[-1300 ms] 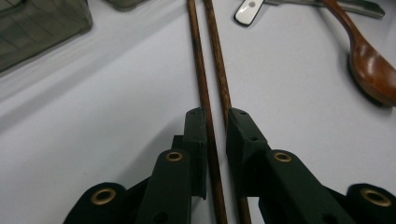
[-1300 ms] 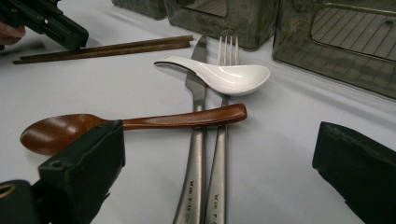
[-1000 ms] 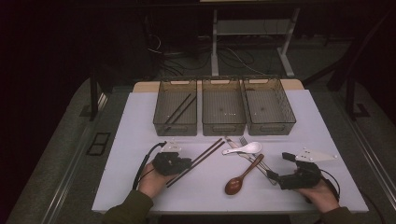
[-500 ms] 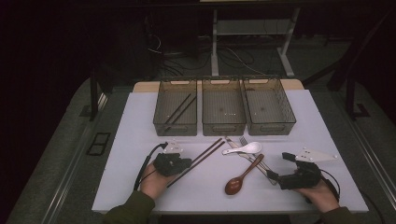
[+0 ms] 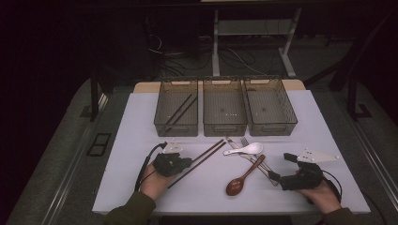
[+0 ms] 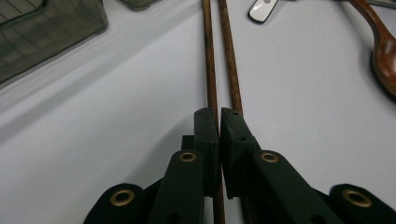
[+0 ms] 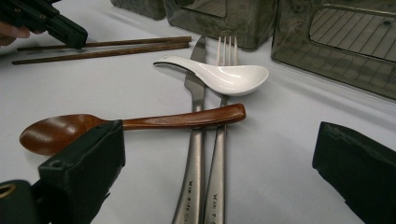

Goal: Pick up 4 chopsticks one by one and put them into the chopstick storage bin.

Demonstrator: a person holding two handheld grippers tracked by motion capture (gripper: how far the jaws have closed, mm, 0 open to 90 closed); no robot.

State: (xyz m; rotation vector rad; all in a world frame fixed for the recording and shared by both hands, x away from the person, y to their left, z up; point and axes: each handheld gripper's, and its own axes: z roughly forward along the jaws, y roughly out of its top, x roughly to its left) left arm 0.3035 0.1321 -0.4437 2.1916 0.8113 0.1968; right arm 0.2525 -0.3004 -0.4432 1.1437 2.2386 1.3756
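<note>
Two brown chopsticks (image 5: 206, 157) lie side by side on the white table (image 5: 141, 140). My left gripper (image 5: 187, 161) rests low over their near ends. In the left gripper view its jaws (image 6: 218, 112) are pressed together on the left chopstick (image 6: 210, 56), while the right chopstick (image 6: 229, 51) runs under the right jaw. My right gripper (image 5: 274, 177) stands open at the near right. Between its wide jaws (image 7: 217, 135) lie the metal fork (image 7: 222, 154) and knife (image 7: 194, 154) handles. The wooden spoon (image 7: 177, 119) crosses them, and a white ceramic spoon (image 7: 224, 74) lies beyond.
Three dark mesh bins (image 5: 224, 112) stand in a row at the back of the table. The left bin (image 5: 164, 124) holds a pair of chopsticks (image 5: 180, 108). Bare tabletop lies to the left of my left hand and along the front edge.
</note>
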